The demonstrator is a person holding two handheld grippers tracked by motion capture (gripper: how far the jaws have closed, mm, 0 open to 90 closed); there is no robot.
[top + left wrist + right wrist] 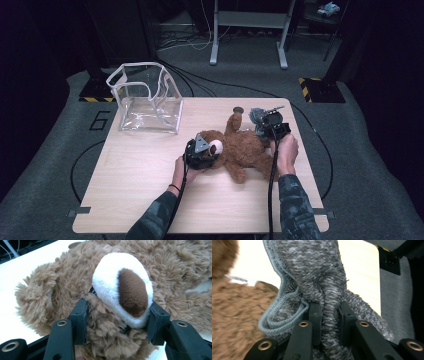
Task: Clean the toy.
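Teddy bear held by the head while a grey knit garment is gripped at its lower end.

The left gripper (pixel 202 152) is clamped on the head of the bear (pixel 240 147), which lies mid-desk, right of centre; the right gripper (pixel 270 124) is pinched on a fold of the garment (pixel 322 277) just right of it. Risks: the thin pinch may slip off the stretchy knit, or a hard pull may drag the bear from the left grip. A clear bag (pixel 147 97) stands upper left on the desk (pixel 140 185), well apart; nothing blocks the way.

brown teddy bear (pixel 240 150) | on its back, table middle | grey knit garment (pixel 322 277) | bunched beside bear
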